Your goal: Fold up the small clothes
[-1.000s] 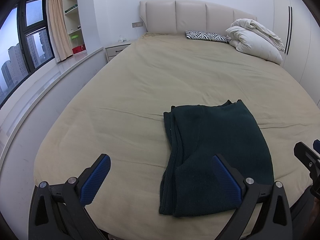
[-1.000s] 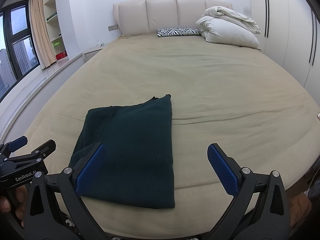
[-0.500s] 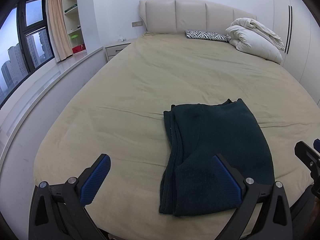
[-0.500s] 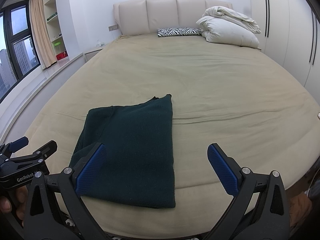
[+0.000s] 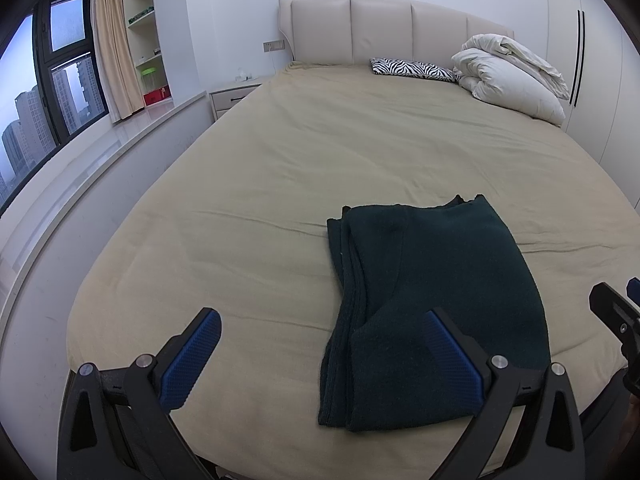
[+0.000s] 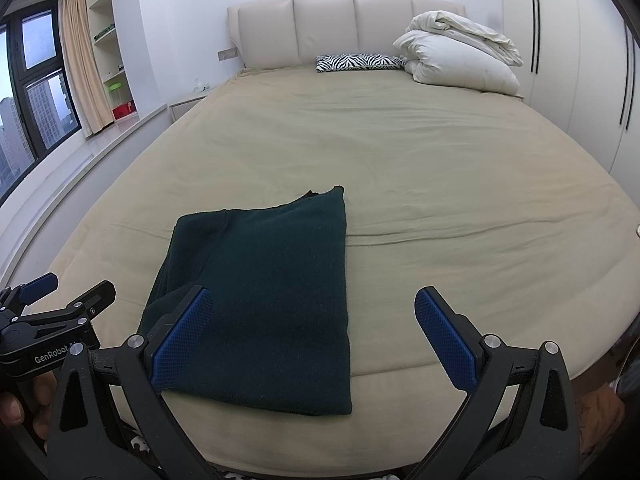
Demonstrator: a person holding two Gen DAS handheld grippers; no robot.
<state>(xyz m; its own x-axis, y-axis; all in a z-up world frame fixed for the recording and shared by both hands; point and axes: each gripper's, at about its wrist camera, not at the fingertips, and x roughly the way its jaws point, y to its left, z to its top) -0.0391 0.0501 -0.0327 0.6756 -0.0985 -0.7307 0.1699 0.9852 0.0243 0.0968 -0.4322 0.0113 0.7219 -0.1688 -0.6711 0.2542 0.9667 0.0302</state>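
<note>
Left wrist view: our left tool [image 5: 320, 354] hangs with fingers spread wide, gripping nothing; the folded dark green garment [image 5: 432, 304] lies at its one o'clock on the bed [image 5: 280, 184]. Our right tool [image 6: 316, 336] gapes too, garment at eleven o'clock.

The folded cloth [image 5: 436, 300] is dark green. It lies on a tan bed sheet [image 5: 320, 152]. At the far end of the sheet, the pillow [image 5: 414, 68] has black and white zebra stripes, and the puffy blanket [image 5: 512, 74] is cream white. Both grippers have blue pads [image 6: 180, 336] on black arms.
</note>
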